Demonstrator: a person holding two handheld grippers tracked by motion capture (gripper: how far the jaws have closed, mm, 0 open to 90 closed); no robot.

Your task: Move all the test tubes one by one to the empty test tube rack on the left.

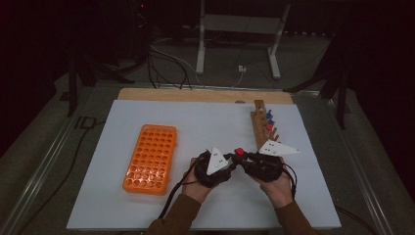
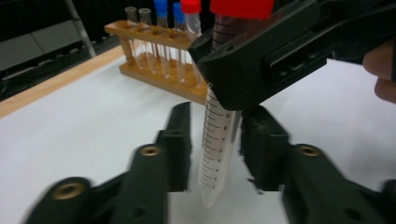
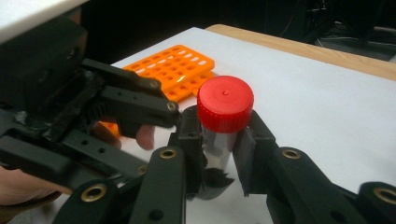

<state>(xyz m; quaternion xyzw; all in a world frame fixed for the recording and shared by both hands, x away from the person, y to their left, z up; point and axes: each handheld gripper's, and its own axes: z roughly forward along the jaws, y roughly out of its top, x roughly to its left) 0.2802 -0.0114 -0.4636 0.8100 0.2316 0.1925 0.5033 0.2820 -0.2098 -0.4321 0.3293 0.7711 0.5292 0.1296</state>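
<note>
A clear graduated tube with a red cap (image 1: 239,152) hangs upright just above the white mat, between both hands. My right gripper (image 3: 223,126) is shut on it right under the cap (image 3: 225,103). In the left gripper view that gripper (image 2: 252,56) grips the top of the tube (image 2: 217,154) from the right. My left gripper (image 2: 218,112) is open, one jaw on each side of the tube's lower half; a narrow gap shows on the left, while the right jaw is almost touching. From above, the left gripper (image 1: 234,160) and right gripper (image 1: 244,156) meet tip to tip.
An empty orange tube rack (image 1: 150,157) lies left of the hands. A wooden rack (image 1: 259,128) at the back right holds blue-capped and red-capped tubes and uncapped ones (image 2: 140,42). The white mat (image 1: 205,122) covers the table. Cables and a stand base lie beyond the far edge.
</note>
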